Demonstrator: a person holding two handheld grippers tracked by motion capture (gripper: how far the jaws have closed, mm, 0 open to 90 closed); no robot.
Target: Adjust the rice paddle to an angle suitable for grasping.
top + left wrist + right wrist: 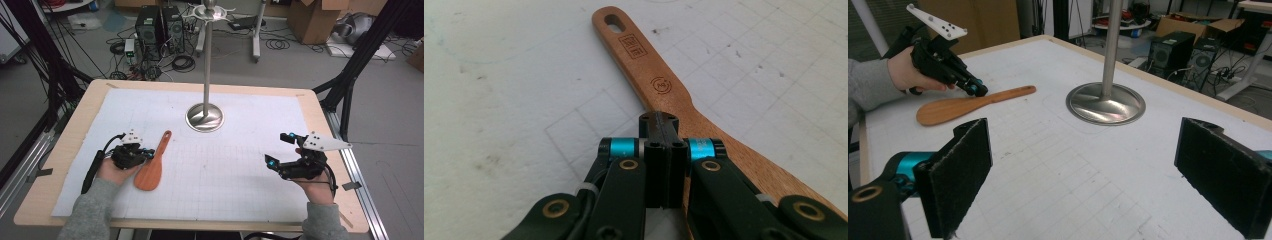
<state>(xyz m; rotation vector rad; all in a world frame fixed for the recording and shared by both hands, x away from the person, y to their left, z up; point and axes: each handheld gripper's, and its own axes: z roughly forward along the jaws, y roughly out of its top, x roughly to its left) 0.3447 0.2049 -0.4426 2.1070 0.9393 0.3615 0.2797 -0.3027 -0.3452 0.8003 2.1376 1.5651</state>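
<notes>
A wooden spatula (151, 166) lies flat on the white gridded mat, handle pointing away from me toward the metal stand. My left gripper (146, 152) is at its left edge, by the neck. In the left gripper view the two black jaws are pressed together with nothing between them, and the tips of the left gripper (658, 120) hover over the spatula (659, 85) where the handle widens into the blade. At the right side of the mat my right gripper (277, 149) stands wide open; its pads (960, 170) frame bare mat. The right gripper view also shows the spatula (963, 105) and the left gripper (979, 90).
A metal stand with a round base (204, 117) and a tall pole rises at the mat's far middle, also the base (1105, 104) in the right gripper view. The wooden table (60, 165) borders the mat. Computers, cables and boxes sit on the floor beyond.
</notes>
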